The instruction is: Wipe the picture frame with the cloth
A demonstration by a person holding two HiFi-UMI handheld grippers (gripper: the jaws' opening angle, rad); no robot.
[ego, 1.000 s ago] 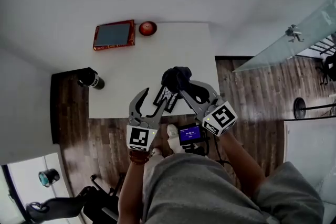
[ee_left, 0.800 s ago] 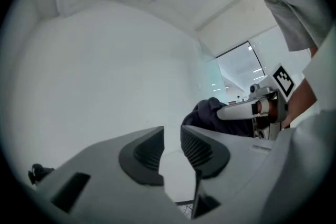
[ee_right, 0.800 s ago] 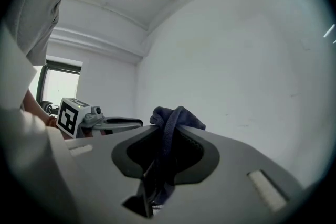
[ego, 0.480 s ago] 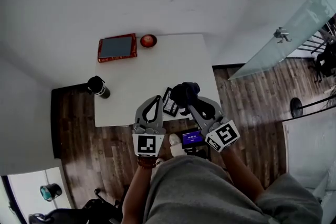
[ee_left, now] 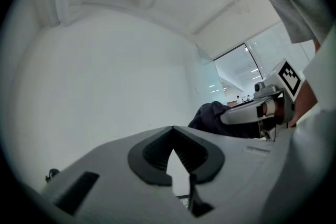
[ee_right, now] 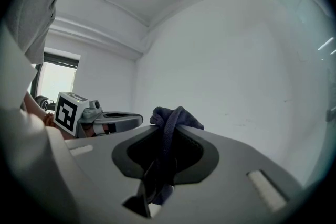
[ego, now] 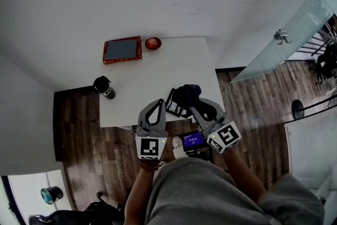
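Observation:
A red-bordered picture frame [ego: 122, 50] lies flat at the table's far left corner. A small black frame-like object [ego: 174, 105] lies near the table's front edge. My right gripper [ego: 190, 97] is shut on a dark blue cloth [ego: 187, 93] and hovers over that front edge; in the right gripper view the cloth [ee_right: 176, 115] bunches out between the jaws. My left gripper [ego: 157, 103] is shut with nothing in it, just left of the black object. In the left gripper view the left gripper [ee_left: 172, 135] shows meeting pads, with the cloth [ee_left: 210, 115] to its right.
A small red round object [ego: 153, 43] sits beside the red frame on the white table [ego: 158, 71]. A black bottle [ego: 105, 87] stands at the table's left edge. A device with a lit blue screen [ego: 192, 139] hangs at the person's waist. A glass partition [ego: 284, 50] stands right.
The left jaws went from wide open near the black object to shut and empty. Both grippers drew back toward the person and rose; the right kept its hold on the cloth.

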